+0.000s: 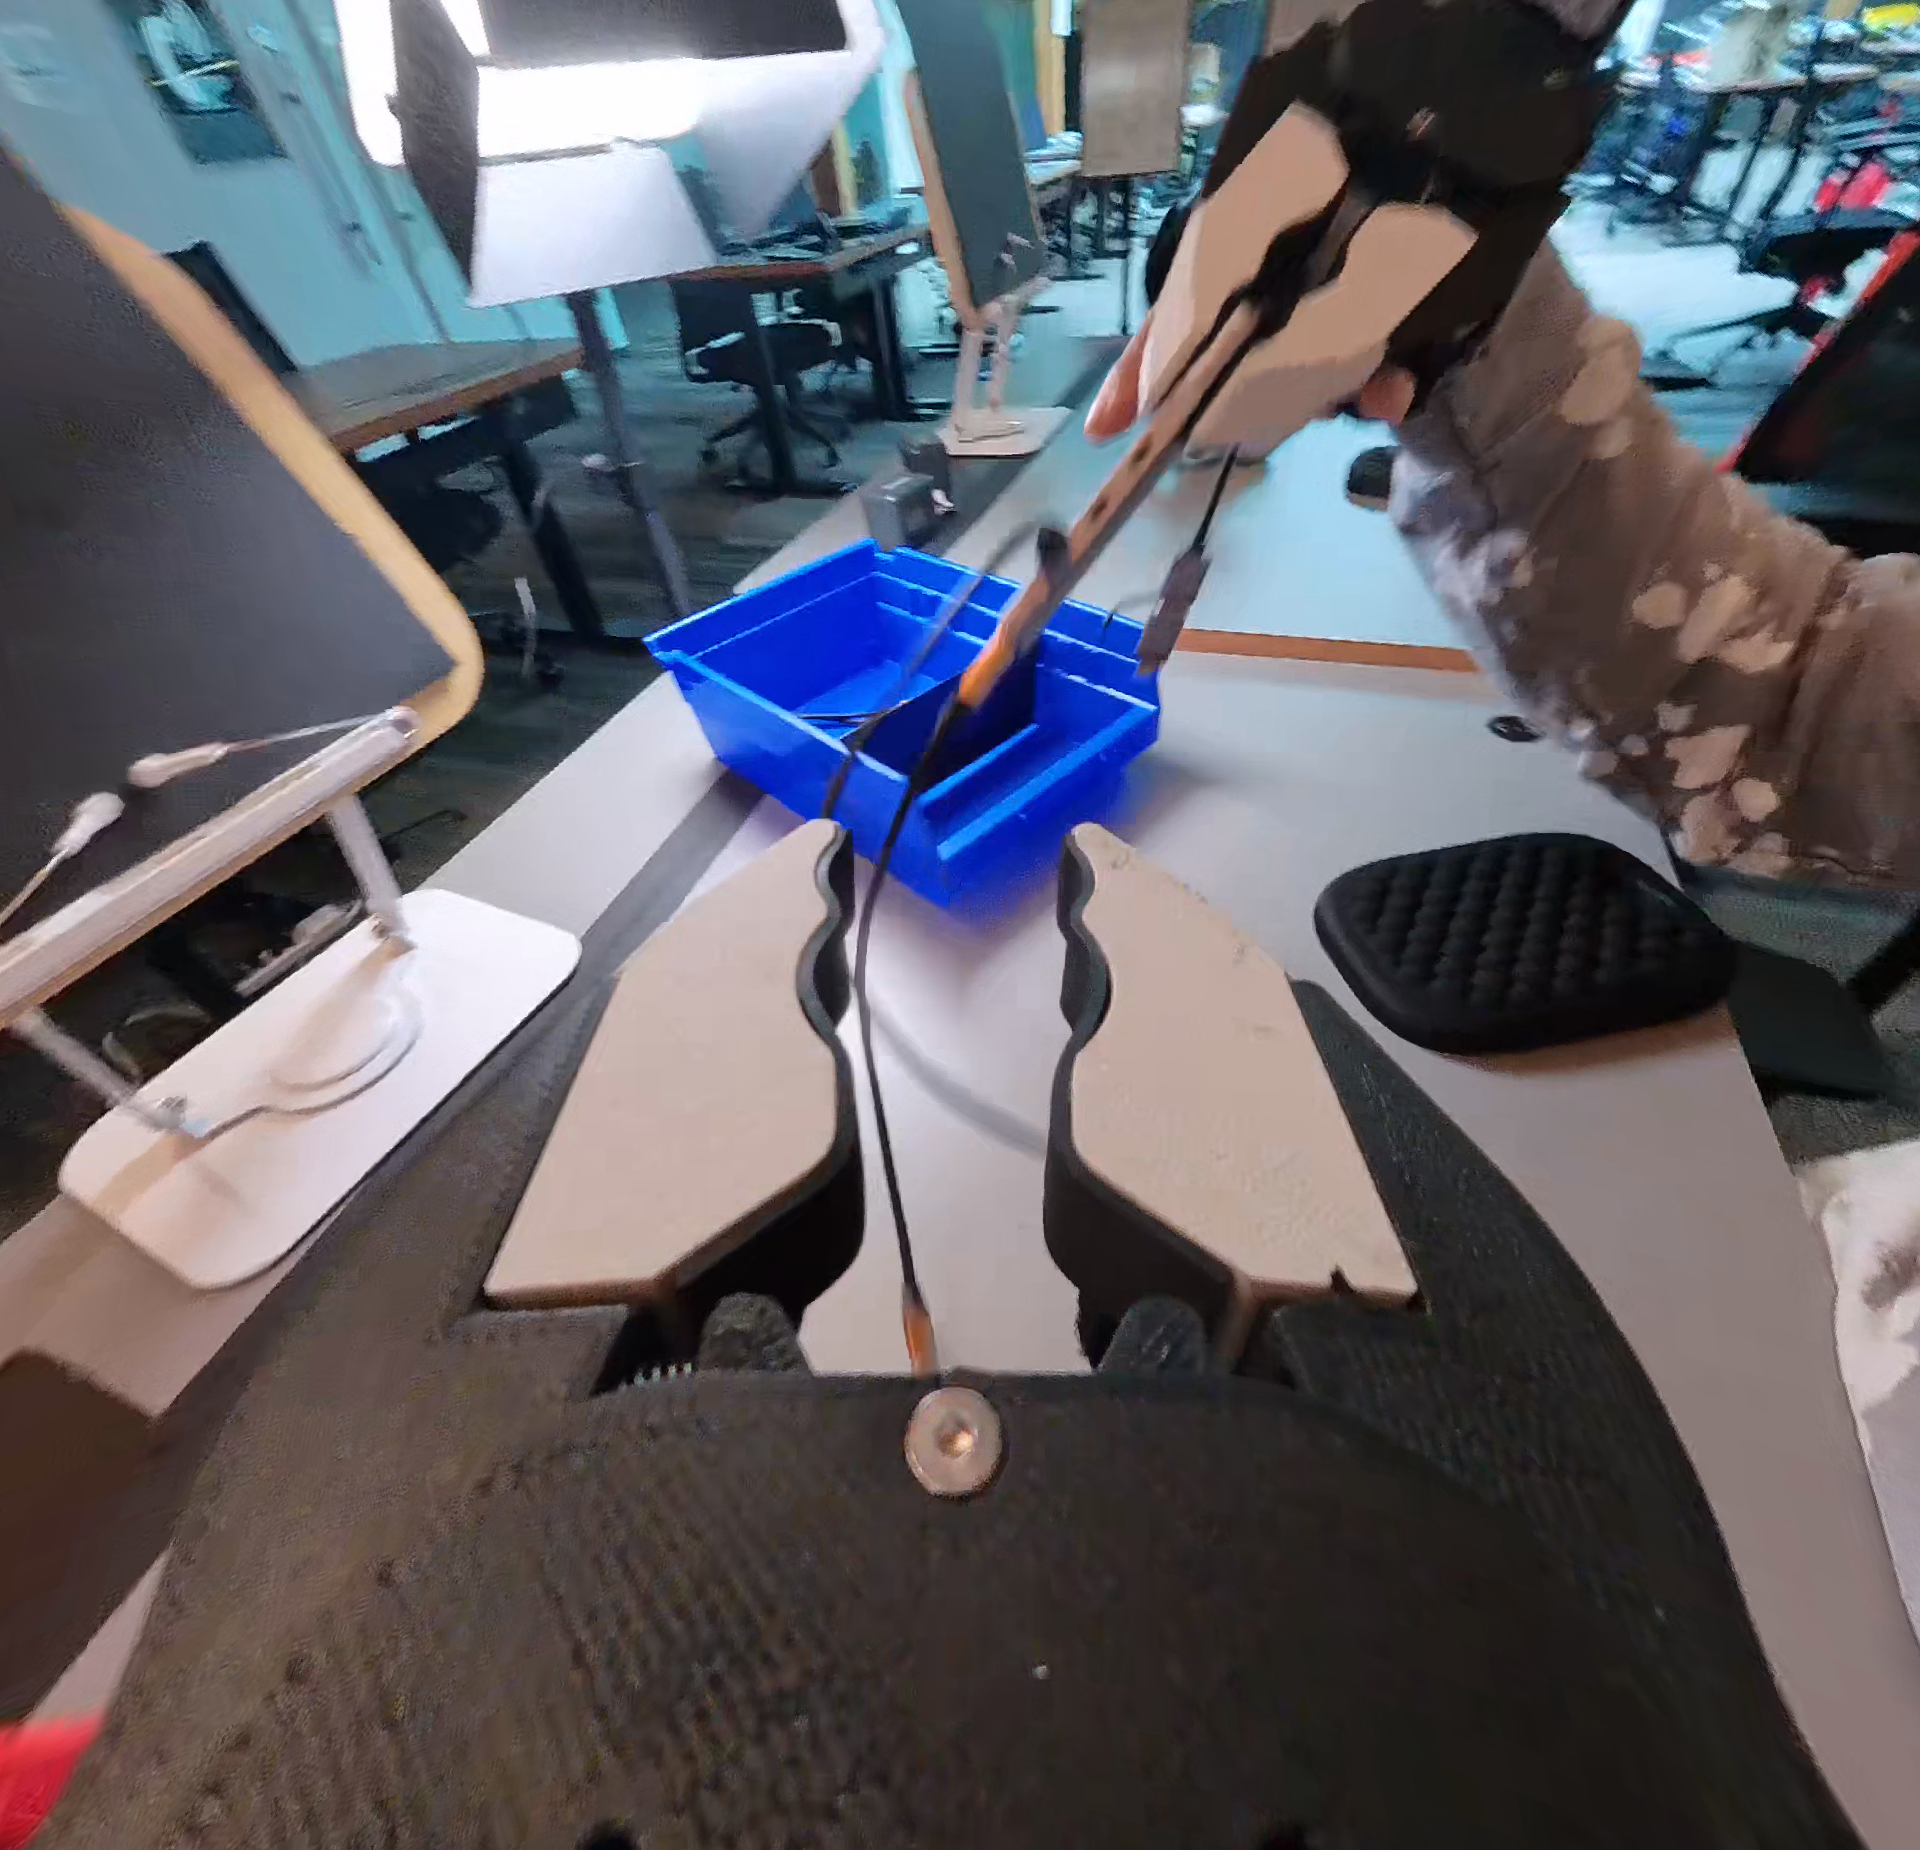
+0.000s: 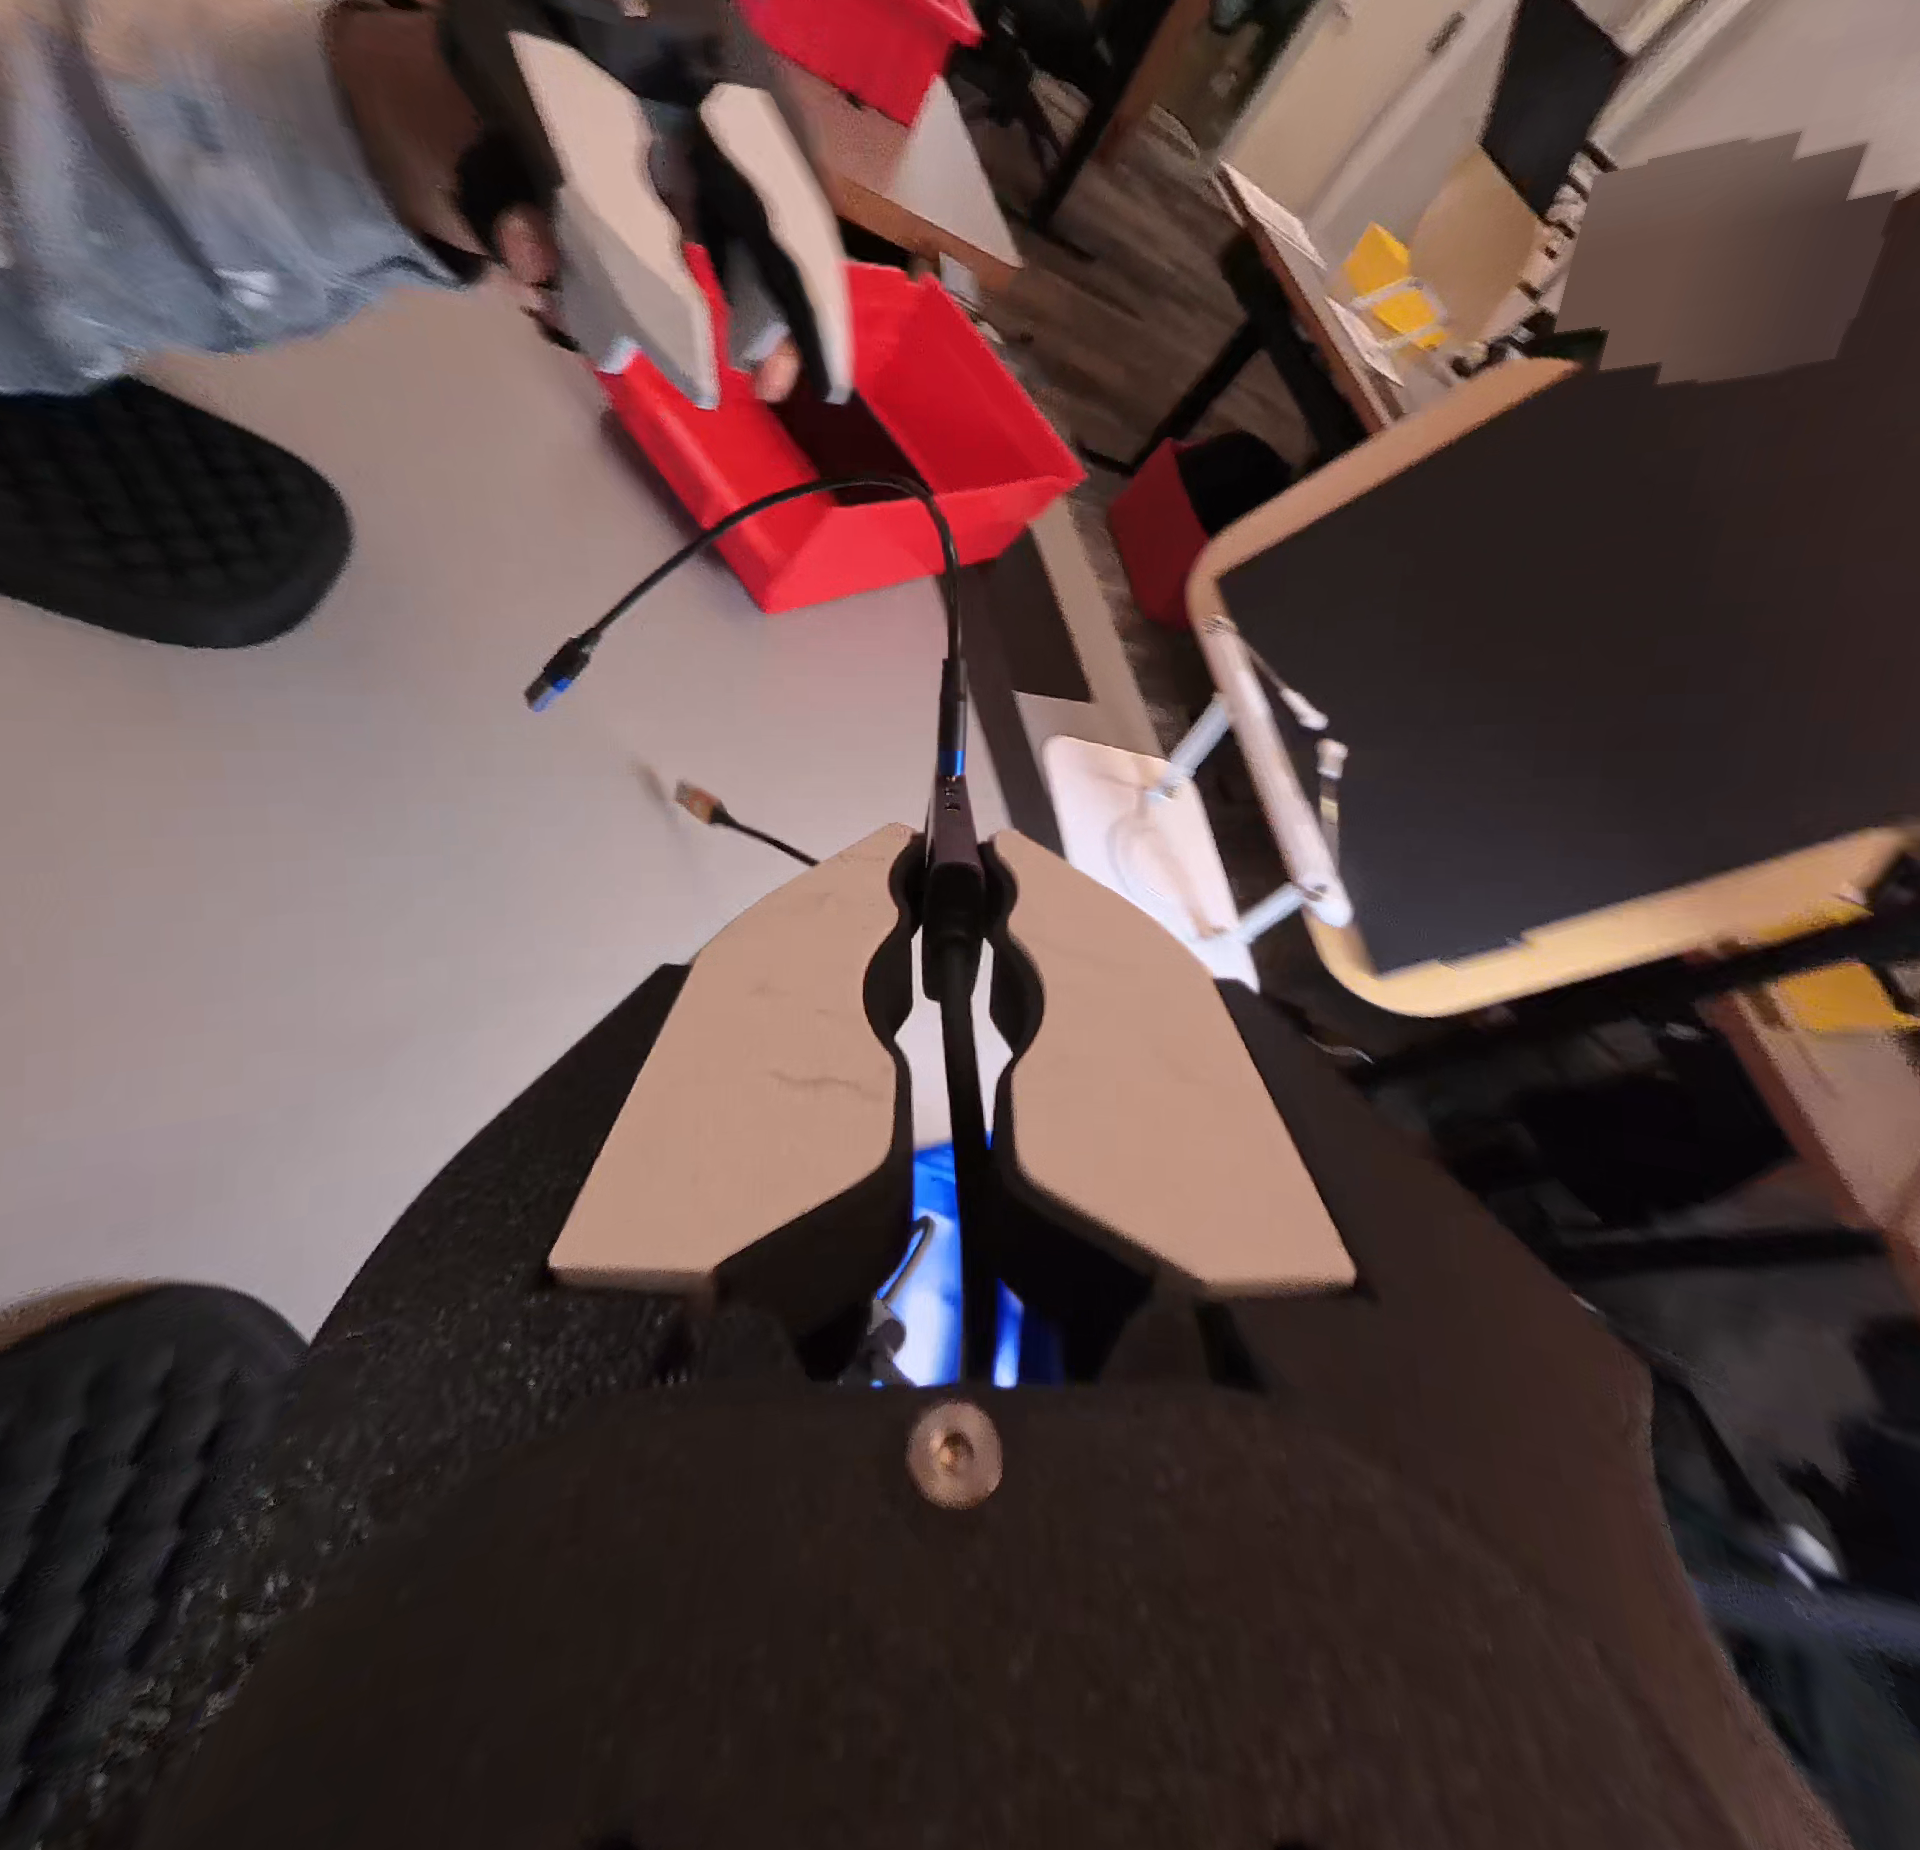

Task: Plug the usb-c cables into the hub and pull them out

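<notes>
The hub (image 1: 1081,543), a slim bar, is clamped in the right tongs (image 1: 1236,346) above the blue bin (image 1: 987,803) in the left wrist view. A thin black cable (image 1: 873,1021) with an orange plug runs between the left tongs (image 1: 951,855), which stand wide and grip nothing, over the grey worktop (image 1: 1299,761).

In the right wrist view, the right tongs (image 2: 951,844) are closed narrowly on the hub (image 2: 954,865). A short black cable (image 2: 790,512) is plugged into its tip, the free blue-tipped end hanging above the worktop (image 2: 364,865). The left tongs (image 2: 769,387) hover parted over a red bin (image 2: 935,543).

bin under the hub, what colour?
Blue bin; clearest in the left wrist view, below the hub in the right gripper.
</notes>
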{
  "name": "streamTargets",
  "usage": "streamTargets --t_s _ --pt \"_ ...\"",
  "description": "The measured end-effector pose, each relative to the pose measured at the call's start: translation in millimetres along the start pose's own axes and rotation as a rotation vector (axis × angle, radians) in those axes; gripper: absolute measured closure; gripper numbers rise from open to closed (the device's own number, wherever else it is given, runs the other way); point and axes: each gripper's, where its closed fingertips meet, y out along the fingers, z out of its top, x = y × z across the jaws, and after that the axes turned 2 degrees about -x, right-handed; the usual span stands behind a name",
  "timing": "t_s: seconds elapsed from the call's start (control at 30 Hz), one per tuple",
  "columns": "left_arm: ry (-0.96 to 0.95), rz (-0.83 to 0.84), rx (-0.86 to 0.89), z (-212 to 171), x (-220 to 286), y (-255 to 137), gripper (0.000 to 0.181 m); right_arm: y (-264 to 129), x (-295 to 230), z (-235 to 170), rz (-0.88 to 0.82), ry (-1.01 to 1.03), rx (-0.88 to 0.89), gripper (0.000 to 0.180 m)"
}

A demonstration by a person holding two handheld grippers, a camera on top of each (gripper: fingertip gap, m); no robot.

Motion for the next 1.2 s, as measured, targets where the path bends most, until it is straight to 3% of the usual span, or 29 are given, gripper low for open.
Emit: streamTargets --t_s 0.3,0.43,0.57,0.77,1.1,1.2 --pt "-0.115 0.089 -0.165 -107.8 23.9 -42.4 0.142 -117.1 114.9 11.5 -0.372 0.019 -0.254 0.170" --pt "-0.165 0.095 -0.187 -143.9 37.4 -50.3 0.142 -144.5 145.1 -14.5 -0.490 0.062 -0.381 0.170" --pt "-0.196 0.125 -0.175 -159.1 34.9 -50.3 0.142 -121.7 152.4 -65.8 -0.451 0.140 -0.469 0.170" --pt "-0.202 0.163 -0.171 -165.6 26.3 -48.8 0.143 -56.5 159.9 -153.9 -0.372 0.229 -0.577 0.170" --pt "-0.247 0.180 -0.204 -189.6 23.1 -51.0 0.143 34.2 164.6 -273.1 -0.334 0.446 -0.467 0.170" --pt "-0.258 0.186 -0.195 -189.6 20.5 -52.8 0.143 38.5 147.8 -323.7 -0.307 0.429 -0.651 0.169"
